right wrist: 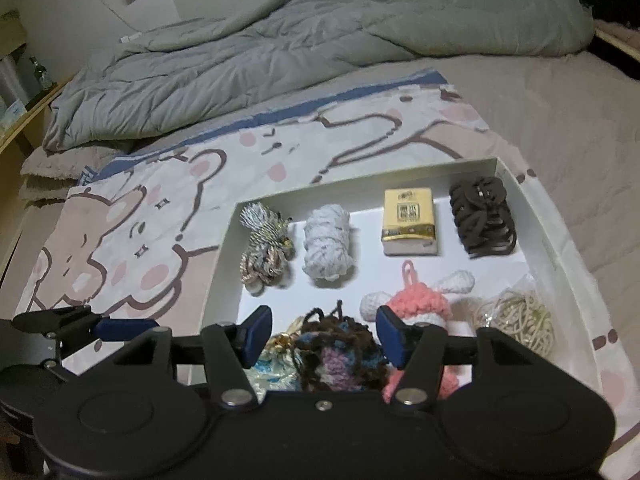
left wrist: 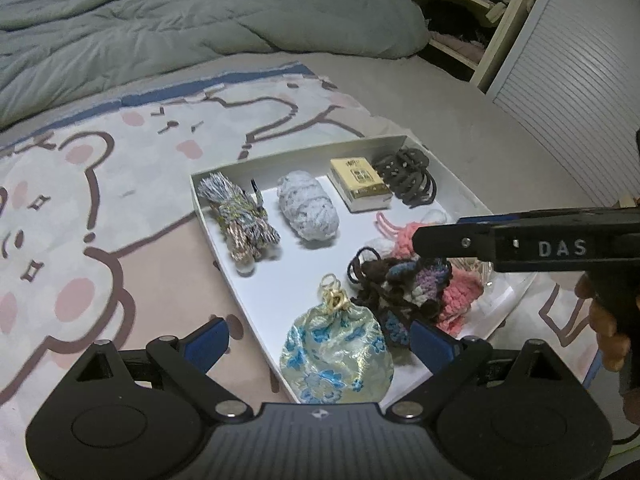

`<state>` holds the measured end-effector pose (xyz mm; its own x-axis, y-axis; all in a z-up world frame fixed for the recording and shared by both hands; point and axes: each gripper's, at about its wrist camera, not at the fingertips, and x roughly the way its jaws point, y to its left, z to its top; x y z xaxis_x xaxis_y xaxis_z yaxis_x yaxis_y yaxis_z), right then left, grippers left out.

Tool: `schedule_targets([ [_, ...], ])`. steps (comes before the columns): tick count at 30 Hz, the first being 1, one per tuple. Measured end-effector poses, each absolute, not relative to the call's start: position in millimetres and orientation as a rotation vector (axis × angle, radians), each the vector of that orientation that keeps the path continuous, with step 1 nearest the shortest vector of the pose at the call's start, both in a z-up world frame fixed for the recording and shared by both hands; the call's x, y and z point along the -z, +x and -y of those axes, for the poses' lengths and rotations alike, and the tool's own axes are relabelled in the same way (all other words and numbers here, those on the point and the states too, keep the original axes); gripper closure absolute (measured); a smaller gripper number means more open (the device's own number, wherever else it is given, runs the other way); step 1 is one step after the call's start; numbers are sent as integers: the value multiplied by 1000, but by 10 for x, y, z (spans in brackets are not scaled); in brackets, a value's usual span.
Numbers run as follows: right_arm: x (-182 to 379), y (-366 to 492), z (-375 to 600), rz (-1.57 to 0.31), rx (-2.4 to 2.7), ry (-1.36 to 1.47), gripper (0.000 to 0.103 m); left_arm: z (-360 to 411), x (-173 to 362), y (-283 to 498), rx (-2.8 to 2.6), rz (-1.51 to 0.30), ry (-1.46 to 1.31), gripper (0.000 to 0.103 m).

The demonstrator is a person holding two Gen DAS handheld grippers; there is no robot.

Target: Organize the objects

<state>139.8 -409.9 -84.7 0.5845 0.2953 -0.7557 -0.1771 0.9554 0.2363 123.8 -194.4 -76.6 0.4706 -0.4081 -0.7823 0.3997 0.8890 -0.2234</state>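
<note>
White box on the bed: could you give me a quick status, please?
Left gripper open above brocade pouch. Right gripper open over dark crochet piece, nothing held. White box holds sorted items; nothing blocking.

bare tray floor [right wrist: 360, 248] between rows

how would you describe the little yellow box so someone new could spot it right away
Find the shallow white cardboard tray on the bear-print blanket. Along its far wall, the small yellow printed box sits between a pale blue yarn bundle and dark brown hair ties: the only hard-edged item.

Left tool [left wrist: 318, 340] wide; right tool [right wrist: 320, 334] parted.
</note>
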Motion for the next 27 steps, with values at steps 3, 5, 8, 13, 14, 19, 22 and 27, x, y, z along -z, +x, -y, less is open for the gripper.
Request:
schedule_targets([
  [3,734,1341,4066,-873,-270,124,38,1918,671,1214,492,-944,-14,6],
  [5,655,1297,4049,-848,-260,119,31,1892,604,1189,489,-926,-12,6],
  [8,541,1221,4001,-821,-245,103,22,1848,486,1134,472,-891,8,4],
  [13,402,1084,3923,-785,-209,47,13,1726,326,1039,454,-851,16,4],
  [14,380,1053,3920,-779,-195,41,8,1687,286,1011,452,-838,11,3],
  [19,269,900,3871,-741,-139,8,4,1530,143,872,436,-789,-1,0],
  [22,222,804,3861,-725,-123,8,1,1451,80,785,409,-773,13,0],
  [27,191,638,3854,-702,-101,18,0,1338,27,673,356,-741,42,0],
])
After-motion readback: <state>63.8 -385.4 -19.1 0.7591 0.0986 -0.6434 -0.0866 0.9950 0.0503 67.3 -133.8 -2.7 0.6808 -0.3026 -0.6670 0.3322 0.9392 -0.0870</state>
